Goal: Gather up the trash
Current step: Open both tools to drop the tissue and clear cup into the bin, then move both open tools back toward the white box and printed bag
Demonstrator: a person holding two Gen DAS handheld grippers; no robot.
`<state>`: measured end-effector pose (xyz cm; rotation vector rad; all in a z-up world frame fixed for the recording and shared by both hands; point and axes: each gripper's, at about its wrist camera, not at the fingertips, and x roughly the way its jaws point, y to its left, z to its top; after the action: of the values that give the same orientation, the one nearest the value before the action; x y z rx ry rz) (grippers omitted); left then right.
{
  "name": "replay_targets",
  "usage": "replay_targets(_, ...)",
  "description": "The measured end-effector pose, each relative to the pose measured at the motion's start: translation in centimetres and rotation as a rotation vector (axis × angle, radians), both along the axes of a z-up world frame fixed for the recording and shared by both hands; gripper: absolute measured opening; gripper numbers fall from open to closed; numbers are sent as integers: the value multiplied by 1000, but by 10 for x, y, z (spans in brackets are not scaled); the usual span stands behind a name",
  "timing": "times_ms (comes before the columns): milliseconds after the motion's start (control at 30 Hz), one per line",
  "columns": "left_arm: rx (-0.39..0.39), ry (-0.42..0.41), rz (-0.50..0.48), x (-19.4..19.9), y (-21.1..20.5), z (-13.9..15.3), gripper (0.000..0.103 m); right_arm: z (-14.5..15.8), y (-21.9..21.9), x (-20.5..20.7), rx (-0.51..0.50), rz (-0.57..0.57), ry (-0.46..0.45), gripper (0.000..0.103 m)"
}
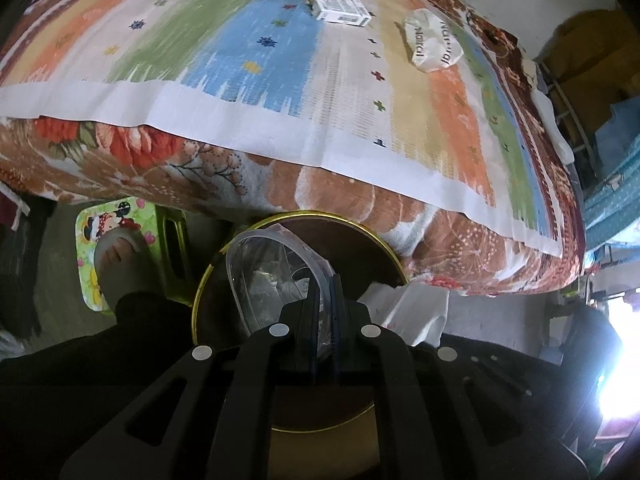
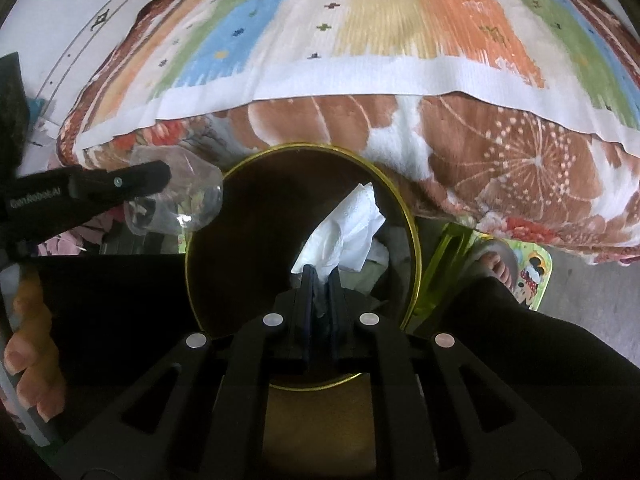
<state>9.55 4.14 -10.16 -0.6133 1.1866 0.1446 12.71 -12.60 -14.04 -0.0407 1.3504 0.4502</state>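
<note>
Two grippers: both point steeply down over a round bin beside a bed.
Far left, right wrist view: fingers of a hand (image 2: 30, 364) curl around a pale handle at the picture's edge.
Left gripper (image 1: 326, 280): its black jaws are pressed nearly together on the rim of a clear plastic cup (image 1: 272, 276); in the right wrist view the same gripper (image 2: 160, 176) reaches in from the left, with the crumpled cup (image 2: 176, 200) at its tip, over the left side of the bin's rim.
Bin (image 2: 416, 248): dark brown inside, with a thin gold rim; it stands on the floor against the near side of the bed.
Right gripper (image 2: 320, 276): jaws narrow, a corner of white tissue (image 2: 348, 228) between the pads; the tissue hangs down inside the bin's right half.
Tissue, left wrist view: the white tissue (image 1: 408, 308) shows just right of the left gripper, at the bin's edge.
Bed (image 1: 240, 172): a floral brown and orange blanket, with a striped mat (image 1: 248, 60) of orange, green, blue and cream laid on top.
Far on the mat: a small white box (image 1: 340, 8) lies flat, and to its right a crumpled white wrapper (image 1: 434, 42) with dark lettering, well apart from the bin.
Floor beside the bin: a foot in a sandal (image 2: 496, 260) rests on a green cartoon stool (image 2: 538, 276).
</note>
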Motion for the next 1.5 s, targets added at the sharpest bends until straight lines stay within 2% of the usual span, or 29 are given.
replay_targets(67, -5, 5, 3, 1, 0, -2, 4, -2, 0, 1, 2, -7, 3, 10)
replay_targets(133, -6, 11, 0, 3, 0, -4, 5, -3, 1, 2, -8, -7, 6, 22)
replay_targets(167, -8, 12, -1, 3, 0, -4, 6, -4, 2, 2, -13, -3, 6, 31)
replay_targets(233, -26, 10, 3, 4, 1, -5, 20, -4, 3, 2, -16, -2, 4, 39)
replay_targets(267, -37, 9, 7, 5, 1, -5, 35, -3, 2, 2, -13, -6, 2, 43)
replay_targets(300, -45, 6, 12, 5, 2, -5, 39, -2, 1, 3, -11, -10, -2, 46)
replay_targets(567, -54, -31, 63, 2, 19, 8, 39, 17, -6, 10, 7, -37, -65, 52)
replay_targets(600, -46, -40, 65, 1, 20, 12, 41, 20, -5, 10, 3, -32, -79, 53)
replay_targets(667, 12, -60, 62, 2, 23, 22, 41, 28, -2, 12, -26, -17, -126, 56)
replay_targets(767, 97, -72, 48, 8, 25, 33, 41, 36, -4, 16, -19, -20, -153, 56)
replay_targets(867, 125, -81, 46, 10, 31, 38, 45, 46, -6, 18, -12, -24, -188, 57)
replay_targets(967, 137, -84, 16, 14, 31, 43, 48, 60, -5, 21, -4, -17, -237, 61)
replay_targets(1067, 191, -111, -11, 17, 33, 54, 57, 64, -8, 29, 30, -36, -223, 62)
replay_targets(1167, 170, -133, -46, 21, 32, 58, 59, 72, -13, 35, 41, -51, -231, 63)
replay_targets(1300, 207, -149, -38, 25, 34, 60, 62, 91, -13, 46, 38, -29, -276, 73)
replay_targets(1333, 220, -158, -53, 27, 31, 61, 64, 94, -12, 50, 41, -20, -274, 73)
replay_targets(1400, 295, -168, -96, 33, 24, 65, 77, 100, -13, 57, 23, -4, -289, 73)
replay_targets(1500, 348, -186, -150, 43, 23, 70, 78, 111, -22, 77, -9, -19, -335, 76)
